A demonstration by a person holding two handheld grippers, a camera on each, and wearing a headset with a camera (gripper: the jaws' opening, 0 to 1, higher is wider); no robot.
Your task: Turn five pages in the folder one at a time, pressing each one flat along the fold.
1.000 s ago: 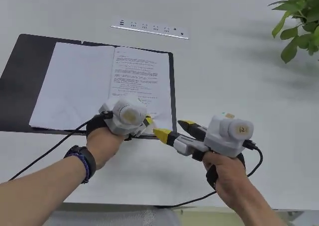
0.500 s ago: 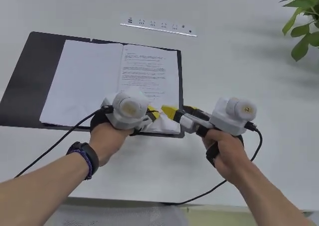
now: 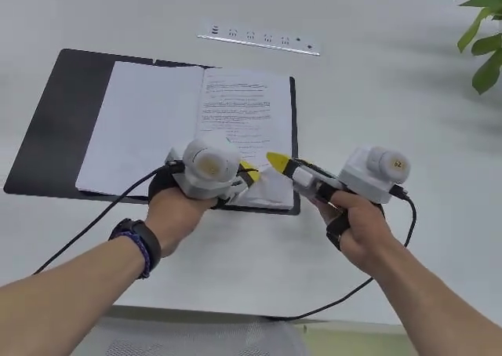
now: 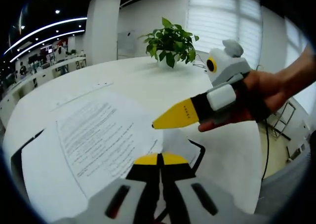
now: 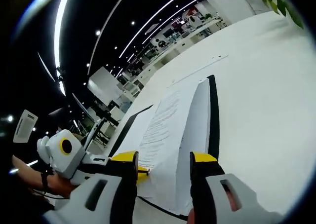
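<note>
The black folder (image 3: 47,136) lies open on the white table, with a blank sheet on the left and a printed page (image 3: 247,113) on the right. My left gripper (image 3: 248,172) is at the printed page's lower right corner, jaws shut on that corner, which lifts off the stack. In the left gripper view its yellow tips (image 4: 159,159) meet over the page (image 4: 98,135). My right gripper (image 3: 280,163) hovers just right of it over the folder's edge, with its jaws open (image 5: 164,160) and nothing between them. The right gripper (image 4: 182,116) also appears in the left gripper view.
A white power strip (image 3: 259,39) lies beyond the folder. A green plant (image 3: 486,34) stands at the far right. Cables trail from both grippers towards the table's near edge. Bare table (image 3: 392,97) lies right of the folder.
My right gripper has moved up and left, from the bare table to the folder's lower right corner beside the left gripper. The page corner now stands raised.
</note>
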